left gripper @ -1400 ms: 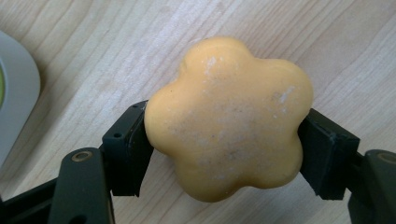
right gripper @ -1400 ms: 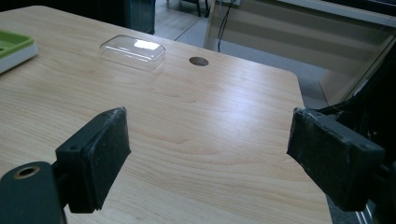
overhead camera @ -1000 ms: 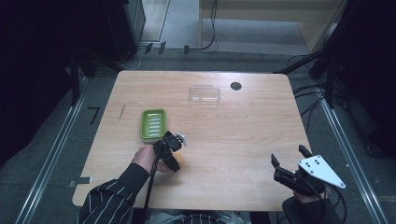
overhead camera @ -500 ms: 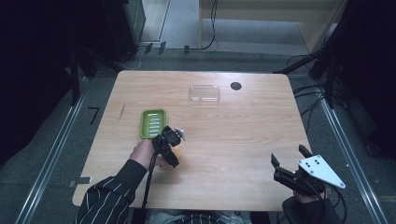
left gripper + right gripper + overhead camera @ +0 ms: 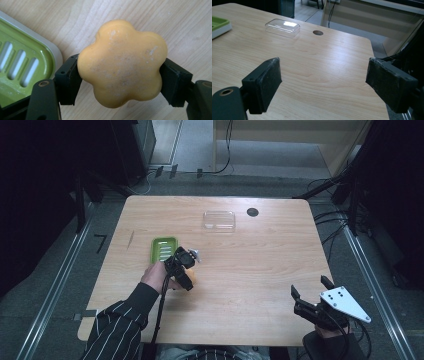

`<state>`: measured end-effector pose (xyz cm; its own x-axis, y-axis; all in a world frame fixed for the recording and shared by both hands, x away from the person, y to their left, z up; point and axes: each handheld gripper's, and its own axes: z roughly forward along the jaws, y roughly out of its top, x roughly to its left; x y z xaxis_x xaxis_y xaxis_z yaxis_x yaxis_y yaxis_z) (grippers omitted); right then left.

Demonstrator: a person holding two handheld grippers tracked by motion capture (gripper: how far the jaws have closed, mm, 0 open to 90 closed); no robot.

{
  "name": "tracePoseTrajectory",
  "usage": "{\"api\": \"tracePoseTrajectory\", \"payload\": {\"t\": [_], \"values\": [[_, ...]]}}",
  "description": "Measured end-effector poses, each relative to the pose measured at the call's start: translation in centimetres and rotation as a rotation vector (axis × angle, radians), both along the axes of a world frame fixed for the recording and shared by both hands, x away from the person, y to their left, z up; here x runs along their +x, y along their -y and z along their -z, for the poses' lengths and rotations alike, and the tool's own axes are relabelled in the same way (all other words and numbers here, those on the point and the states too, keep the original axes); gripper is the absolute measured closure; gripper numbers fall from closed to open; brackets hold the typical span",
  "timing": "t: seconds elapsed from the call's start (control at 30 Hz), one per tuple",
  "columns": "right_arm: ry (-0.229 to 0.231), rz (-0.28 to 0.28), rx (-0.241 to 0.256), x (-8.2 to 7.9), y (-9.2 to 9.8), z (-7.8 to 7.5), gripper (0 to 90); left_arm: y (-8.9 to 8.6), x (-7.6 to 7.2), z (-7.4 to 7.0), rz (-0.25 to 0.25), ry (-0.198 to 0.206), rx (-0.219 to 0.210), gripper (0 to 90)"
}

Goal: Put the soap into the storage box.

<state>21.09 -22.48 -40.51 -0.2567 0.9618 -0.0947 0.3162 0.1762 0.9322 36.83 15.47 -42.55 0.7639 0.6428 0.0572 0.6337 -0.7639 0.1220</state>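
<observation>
One speckled, flower-shaped orange soap (image 5: 122, 62) between matte gripper (image 5: 120, 82) jaws.

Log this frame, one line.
left claw: shut on flower soap | beside green soap dish | right claw: open, idle | clear lid: far side

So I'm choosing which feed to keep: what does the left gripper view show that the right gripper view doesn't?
Left gripper view: an orange flower-shaped soap clamped in the left gripper, beside the slotted inside of the green soap dish.

Right gripper view: the right gripper open with nothing in it, a clear lid, a round table hole.

Both: the wooden table and the dish.
</observation>
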Motion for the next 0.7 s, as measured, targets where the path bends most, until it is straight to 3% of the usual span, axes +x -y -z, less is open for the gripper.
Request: {"api": "tracePoseTrajectory", "payload": {"t": [0.7], "values": [[0.001, 0.006, 0.002, -0.2, 0.1, 0.0, 13.3, -1.7, 2.2, -2.0, -0.067, 0.065, -0.045, 28.2]]}}
